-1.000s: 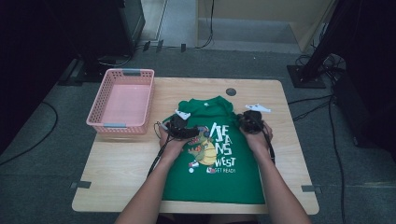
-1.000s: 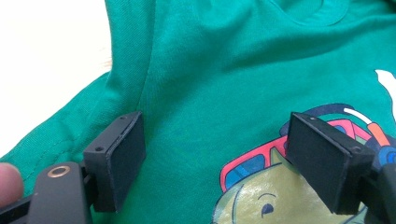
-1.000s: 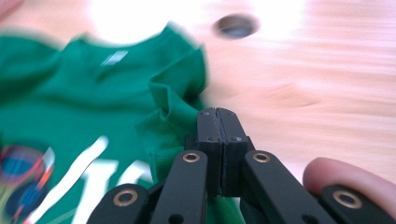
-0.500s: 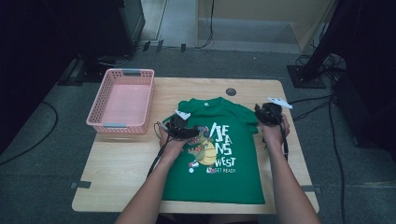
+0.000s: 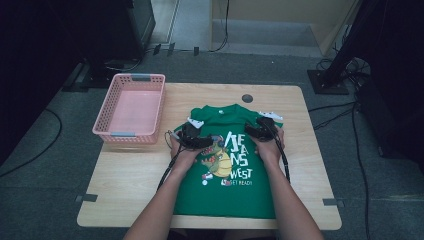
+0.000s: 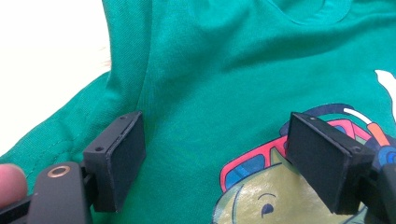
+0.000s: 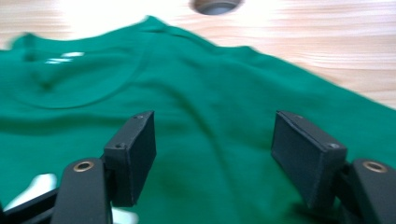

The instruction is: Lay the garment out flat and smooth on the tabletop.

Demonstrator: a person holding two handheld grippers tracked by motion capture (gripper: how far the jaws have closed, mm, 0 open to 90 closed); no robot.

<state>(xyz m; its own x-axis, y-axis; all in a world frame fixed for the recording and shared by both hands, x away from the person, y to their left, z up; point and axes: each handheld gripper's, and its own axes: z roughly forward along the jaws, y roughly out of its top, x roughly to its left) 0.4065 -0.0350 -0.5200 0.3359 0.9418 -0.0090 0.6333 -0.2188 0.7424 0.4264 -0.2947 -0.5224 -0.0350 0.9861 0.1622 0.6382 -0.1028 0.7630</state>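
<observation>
**Both grippers low over the green T-shirt**

From above, we see the green T-shirt (image 5: 225, 175) flat on the wooden table (image 5: 130, 195), beside the pink basket (image 5: 131, 107); left gripper (image 5: 194, 141) and right gripper (image 5: 261, 131) rest on it; left gripper view: jaws spread, nothing pinched; right gripper view: jaws just opening, only cloth beneath.

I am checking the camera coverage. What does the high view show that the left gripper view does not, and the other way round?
High view alone: the pink basket to the left of the shirt, the wooden table, the right hand-held gripper and both forearms. Left gripper view alone: the left hand-held gripper up close, its black jaws standing open above the fabric, and the stitched hem at the shirt's edge. Both share the green T-shirt and its cartoon print.
</observation>
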